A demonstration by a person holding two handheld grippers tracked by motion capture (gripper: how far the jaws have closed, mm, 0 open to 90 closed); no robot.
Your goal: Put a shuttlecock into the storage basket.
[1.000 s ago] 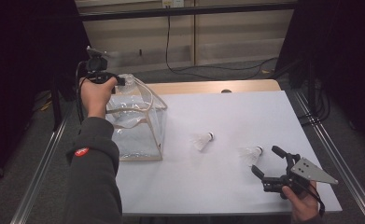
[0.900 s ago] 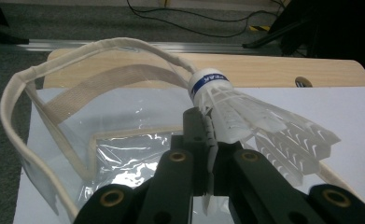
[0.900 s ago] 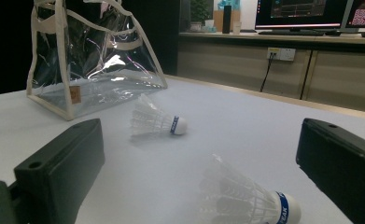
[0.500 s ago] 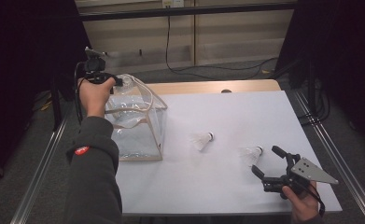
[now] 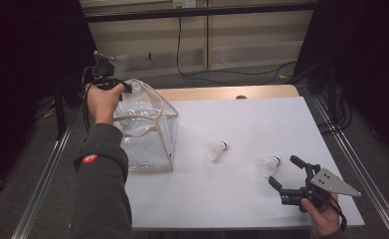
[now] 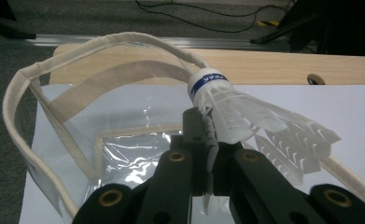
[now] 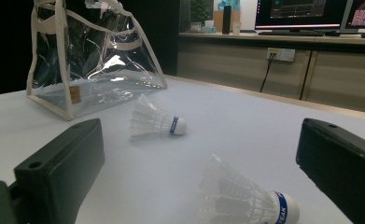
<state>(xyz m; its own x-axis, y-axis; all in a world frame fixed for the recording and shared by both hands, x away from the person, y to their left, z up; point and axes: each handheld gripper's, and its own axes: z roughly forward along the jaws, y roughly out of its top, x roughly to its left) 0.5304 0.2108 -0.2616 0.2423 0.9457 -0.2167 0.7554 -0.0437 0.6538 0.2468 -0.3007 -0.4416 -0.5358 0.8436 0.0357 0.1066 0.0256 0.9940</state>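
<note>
The clear bag (image 5: 145,129) stands tall at the left edge of the table (image 5: 261,114), blocking that side. Two shuttlecocks (image 5: 216,149) (image 5: 267,164) lie in the middle and nearer the right front corner. The back right corner is wide open.

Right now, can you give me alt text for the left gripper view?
The left claw is shut on a white plastic shuttlecock with a blue-banded cork, held above the open mouth of a clear plastic bag with cream fabric trim on the white table.
</note>
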